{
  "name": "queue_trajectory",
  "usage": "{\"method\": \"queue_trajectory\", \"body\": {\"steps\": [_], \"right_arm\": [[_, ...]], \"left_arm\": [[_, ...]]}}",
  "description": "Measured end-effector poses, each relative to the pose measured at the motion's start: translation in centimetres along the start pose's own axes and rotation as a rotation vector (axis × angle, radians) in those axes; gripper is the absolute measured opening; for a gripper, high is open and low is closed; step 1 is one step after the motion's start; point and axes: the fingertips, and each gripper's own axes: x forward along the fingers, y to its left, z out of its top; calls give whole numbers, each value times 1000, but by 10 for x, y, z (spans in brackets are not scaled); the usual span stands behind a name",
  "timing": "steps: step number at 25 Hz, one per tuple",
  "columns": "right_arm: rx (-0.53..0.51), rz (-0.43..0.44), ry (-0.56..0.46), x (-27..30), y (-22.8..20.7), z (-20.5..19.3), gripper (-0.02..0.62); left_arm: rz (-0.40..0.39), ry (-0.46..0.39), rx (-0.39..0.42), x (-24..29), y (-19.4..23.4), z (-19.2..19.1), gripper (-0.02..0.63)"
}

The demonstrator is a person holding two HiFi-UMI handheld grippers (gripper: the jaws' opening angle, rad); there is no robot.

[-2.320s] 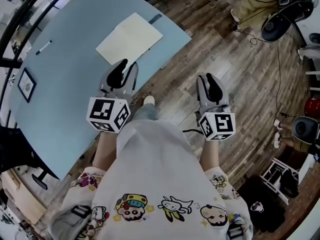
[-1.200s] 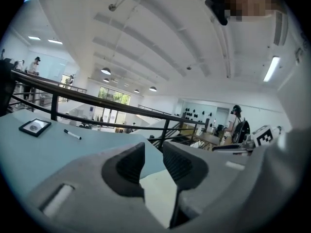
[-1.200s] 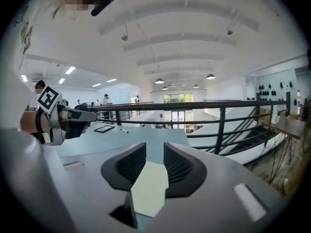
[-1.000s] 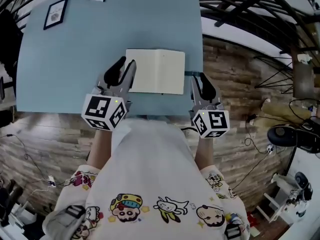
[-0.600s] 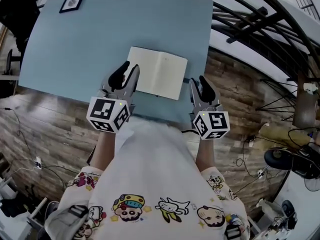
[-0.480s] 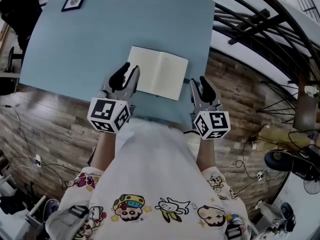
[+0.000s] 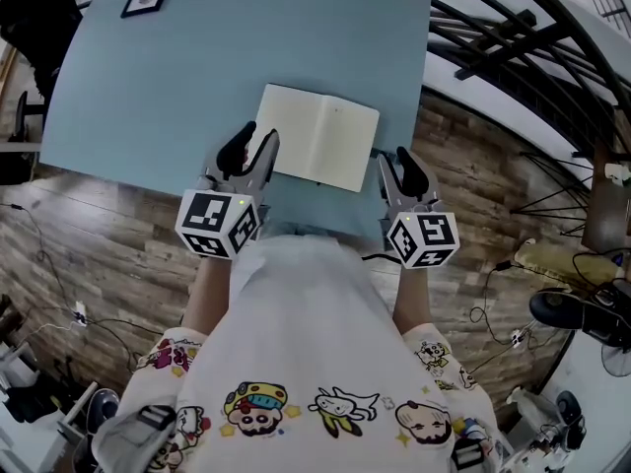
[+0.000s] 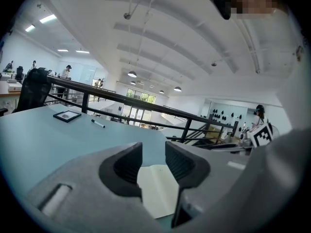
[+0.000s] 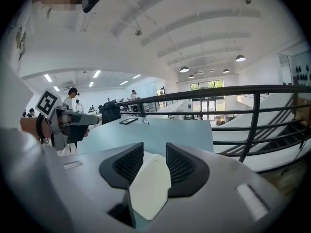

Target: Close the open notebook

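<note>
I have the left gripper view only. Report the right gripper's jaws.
Observer: The right gripper has its jaws apart and they have just been opening. They grip nothing; the notebook shows beyond the gap.
Operator: Give its place against the notebook.
Observer: In the head view it sits just right of the notebook's right edge, at the near right corner of the table.
Operator: Describe how the whole notebook lies.
Observer: In the head view it lies open and flat close to the table's near edge, with its crease running away from the person.
</note>
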Motion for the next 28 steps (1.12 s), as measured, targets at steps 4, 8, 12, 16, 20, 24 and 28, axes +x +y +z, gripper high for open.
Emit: {"method": "queue_trajectory", "body": {"steps": [4,8,12,16,20,24,28], "right_arm": [[2,2,26,7,2,-7,146],[8,3,50,9,4,-16,149],[23,3,81,13,7,-28,149],[39,1,125,22,7,-45,150],[66,-3,182,29,5,-68,150],[94,-10,233,34,4,-92,152],[119,-16,285,41,0,-115,152]], "left_arm": [[-9,19,-14,3,5,-9,151],[-19,37,-31,4,8,-17,155],[-32,69,-56,5,11,-29,155],[-52,114,-100,9,14,-51,154],[-66,169,-141,13,14,-78,155],[-80,225,-188,15,11,-106,155],[-83,270,-217,17,11,-129,155]]}}
